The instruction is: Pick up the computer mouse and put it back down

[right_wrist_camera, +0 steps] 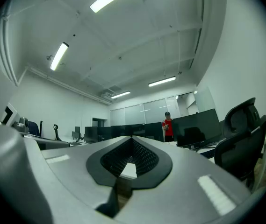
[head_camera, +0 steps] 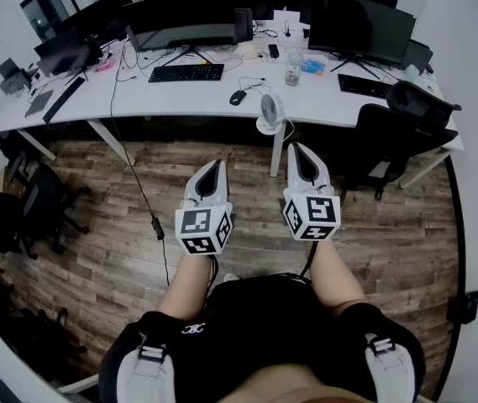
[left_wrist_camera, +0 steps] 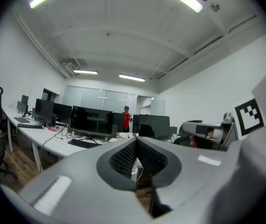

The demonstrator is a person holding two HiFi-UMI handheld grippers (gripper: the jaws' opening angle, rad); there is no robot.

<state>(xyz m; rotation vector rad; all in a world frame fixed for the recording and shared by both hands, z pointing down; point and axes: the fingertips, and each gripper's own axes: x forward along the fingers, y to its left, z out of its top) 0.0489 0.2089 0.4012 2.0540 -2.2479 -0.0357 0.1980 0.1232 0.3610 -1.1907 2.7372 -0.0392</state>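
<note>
i held the left tongs (head_camera: 215,166) and right tongs (head_camera: 300,151) pressed together and empty, well short of the tabletop (head_camera: 180,99) where the computer mouse (head_camera: 238,97) lay untouched, so the pick-up hadn't begun and, i judged, next called for reaching forward and opening one pair.

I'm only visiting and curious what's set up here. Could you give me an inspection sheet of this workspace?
Surface: white desk, ahead of the tongs.
Job's things: mouse on the desk, untouched.
Clutter: keyboard, fan, jar, monitors.
Grippers: left tongs and right tongs shut, empty, over the floor.
Cables: a cable hangs from the desk to the floor.
Surroundings: wood floor, chair.
</note>
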